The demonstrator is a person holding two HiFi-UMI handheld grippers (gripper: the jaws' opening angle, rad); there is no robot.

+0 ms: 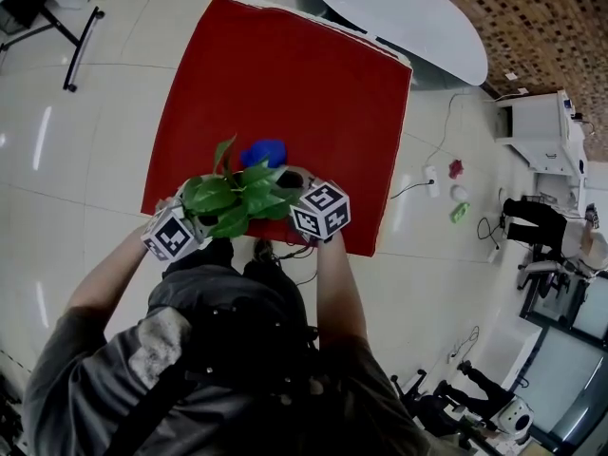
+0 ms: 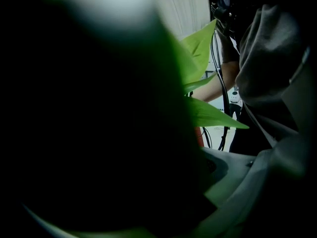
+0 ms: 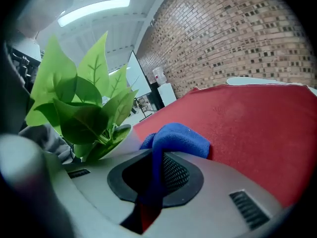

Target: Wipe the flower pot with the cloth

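The flower pot point(image 2: 99, 123) fills the left gripper view as a dark rounded mass right against the camera. It lies between the jaws of my left gripper point(image 1: 204, 218), which stand wide and closed on it. Its green leafy plant point(image 1: 233, 198) hides the pot in the head view and rises at the left of the right gripper view as green leaves point(image 3: 79, 108). My right gripper point(image 3: 158, 167) is shut on the blue cloth point(image 3: 181, 139), which bunches out ahead of the jaws. In the head view the blue cloth point(image 1: 263, 152) shows just beyond the plant, over the red table point(image 1: 285, 74).
Both grippers work at the near edge of the red table. A white oval table point(image 1: 399, 8) stands beyond its far right corner. Cables and a power strip point(image 1: 432, 174) lie on the white floor to the right. A black stand point(image 1: 76, 36) is at the far left.
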